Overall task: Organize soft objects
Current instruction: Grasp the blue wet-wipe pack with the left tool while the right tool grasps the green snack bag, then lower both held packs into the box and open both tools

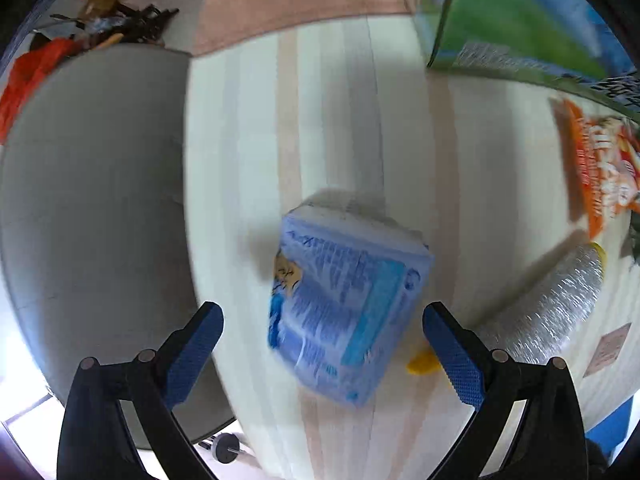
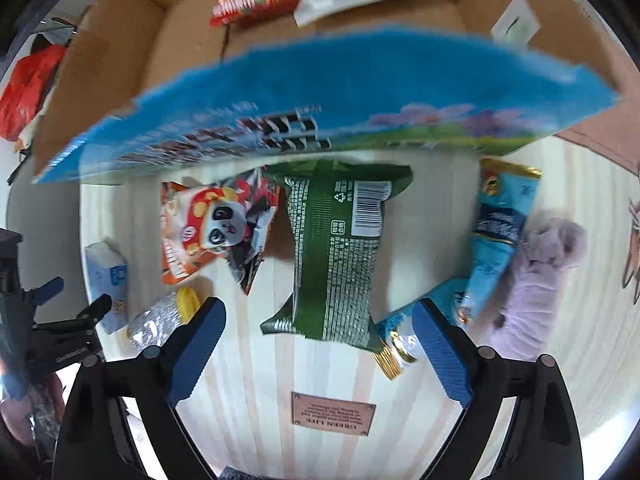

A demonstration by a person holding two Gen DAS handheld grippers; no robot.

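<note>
Both grippers stand wide open and hold nothing. Between the left gripper's (image 1: 323,344) fingers, on the pale wooden surface (image 1: 340,120), lies a blue tissue pack (image 1: 344,304), blurred, perhaps just untouched. A silver bag (image 1: 552,304) lies right of it. Ahead of the right gripper (image 2: 318,344) a green packet (image 2: 336,252) lies flat, a panda bag (image 2: 216,228) to its left, a carton (image 2: 120,60) beyond.

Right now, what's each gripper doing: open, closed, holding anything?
Left gripper: open, empty, blue tissue pack between its fingers, untouched.
Right gripper: open, empty, above the green snack bag.
</note>
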